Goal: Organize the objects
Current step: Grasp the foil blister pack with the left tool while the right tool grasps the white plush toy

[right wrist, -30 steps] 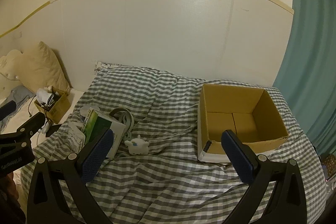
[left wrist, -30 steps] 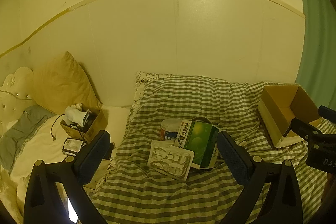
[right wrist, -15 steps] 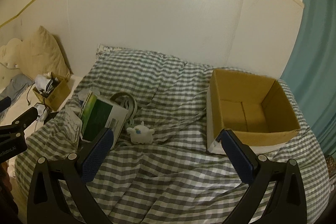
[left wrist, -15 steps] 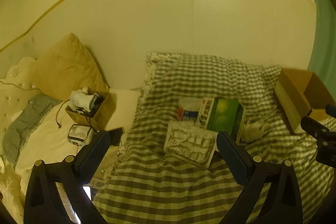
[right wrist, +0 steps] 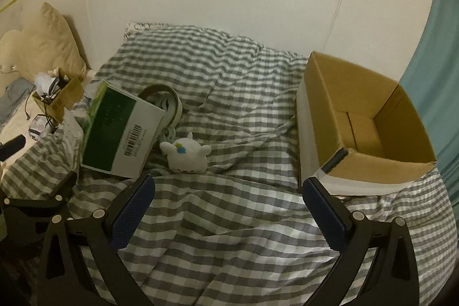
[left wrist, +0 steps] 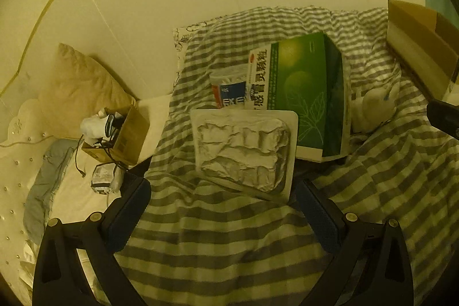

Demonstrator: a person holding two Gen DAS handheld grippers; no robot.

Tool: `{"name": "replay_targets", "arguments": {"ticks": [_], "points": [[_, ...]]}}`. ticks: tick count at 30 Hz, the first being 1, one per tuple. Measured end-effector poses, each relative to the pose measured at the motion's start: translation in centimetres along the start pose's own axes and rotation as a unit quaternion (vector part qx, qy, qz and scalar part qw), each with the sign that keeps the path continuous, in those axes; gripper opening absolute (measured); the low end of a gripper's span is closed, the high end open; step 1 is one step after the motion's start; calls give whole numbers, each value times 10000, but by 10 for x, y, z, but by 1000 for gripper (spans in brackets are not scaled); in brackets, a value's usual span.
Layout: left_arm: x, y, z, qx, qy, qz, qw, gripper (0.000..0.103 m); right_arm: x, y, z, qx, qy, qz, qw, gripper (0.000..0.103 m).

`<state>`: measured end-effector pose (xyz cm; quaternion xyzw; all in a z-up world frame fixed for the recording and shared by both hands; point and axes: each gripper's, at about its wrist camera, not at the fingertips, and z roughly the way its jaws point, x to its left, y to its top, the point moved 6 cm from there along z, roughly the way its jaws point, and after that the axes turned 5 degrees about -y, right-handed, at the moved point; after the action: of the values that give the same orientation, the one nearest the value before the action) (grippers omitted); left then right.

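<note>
Checked bedding (right wrist: 229, 111) covers the bed, where the left tool (left wrist: 222, 202), jaws apart, hovers near a foil blister pack (left wrist: 243, 148) beside a green box (left wrist: 304, 96); right tool (right wrist: 229, 200), also apart, faces a plush toy (right wrist: 186, 152), cardboard box (right wrist: 364, 116) at right.

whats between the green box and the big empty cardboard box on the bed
In the right wrist view, a small white plush toy lies on the checked duvet beside the green box; from there to the cardboard box only rumpled duvet.

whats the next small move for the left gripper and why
Probably ease the left gripper forward and down onto the foil blister pack: its jaws are open and empty, the pack lies just ahead, and the cardboard box is empty.
</note>
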<state>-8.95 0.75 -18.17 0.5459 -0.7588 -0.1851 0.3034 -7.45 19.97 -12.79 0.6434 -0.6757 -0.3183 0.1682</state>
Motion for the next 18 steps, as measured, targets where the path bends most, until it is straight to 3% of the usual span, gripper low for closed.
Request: {"name": "replay_targets", "arguments": {"ticks": [9, 12, 14, 18], "points": [[-13, 12, 19, 14, -3, 126, 9999, 102, 15, 2, 26, 198, 9, -59, 9998, 103], [-8, 13, 24, 89, -200, -60, 9997, 84, 20, 4, 34, 243, 24, -79, 9997, 103], [-5, 13, 26, 140, -302, -151, 9993, 62, 24, 7, 41, 259, 91, -54, 9996, 103], [-8, 12, 25, 120, -504, -133, 9986, 39, 34, 15, 55, 286, 177, -9, 9994, 103]]}}
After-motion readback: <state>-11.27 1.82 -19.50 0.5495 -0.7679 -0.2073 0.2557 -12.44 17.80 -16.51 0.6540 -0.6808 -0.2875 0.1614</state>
